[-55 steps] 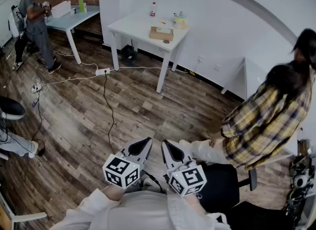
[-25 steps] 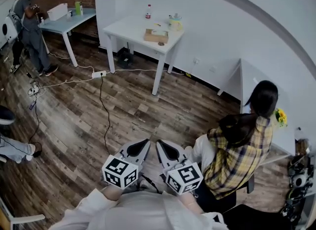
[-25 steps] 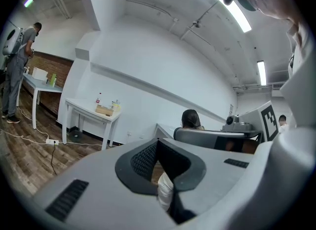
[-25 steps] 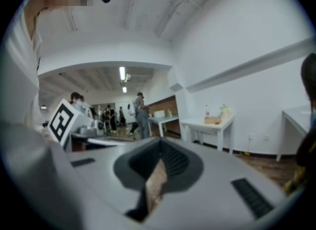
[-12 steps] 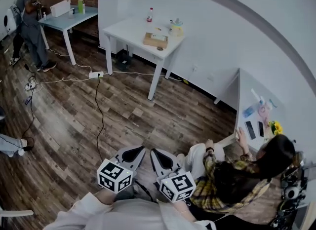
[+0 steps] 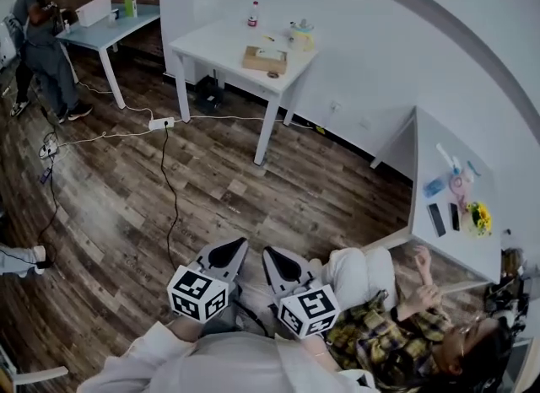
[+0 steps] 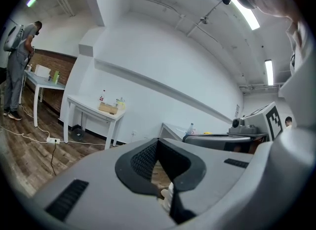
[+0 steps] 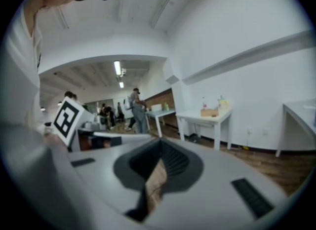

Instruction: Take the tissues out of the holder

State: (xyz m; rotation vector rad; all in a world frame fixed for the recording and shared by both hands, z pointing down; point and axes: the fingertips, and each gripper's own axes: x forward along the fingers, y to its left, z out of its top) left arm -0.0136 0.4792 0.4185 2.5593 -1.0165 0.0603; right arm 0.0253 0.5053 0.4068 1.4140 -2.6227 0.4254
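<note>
A brown wooden tissue holder (image 6: 264, 58) lies on a white table (image 6: 221, 45) by the far wall, well away from me. It shows small in the left gripper view (image 7: 107, 108) and in the right gripper view (image 8: 209, 112). I cannot make out tissues in it at this distance. My left gripper (image 6: 232, 245) and right gripper (image 6: 272, 253) are held side by side close to my body, over the wooden floor. Each has its jaws together with nothing between them, as seen for the left gripper (image 7: 158, 140) and the right gripper (image 8: 160, 143).
A person in a plaid shirt (image 6: 396, 328) sits low just to my right. A white corner table (image 6: 439, 180) with small items stands at the right. Cables and a power strip (image 6: 160, 121) lie on the floor. Another person (image 6: 38, 37) stands at a blue table (image 6: 93, 29).
The person in the plaid shirt has gone from standing at my right to sitting low beside me. Both grippers have stayed together near my body.
</note>
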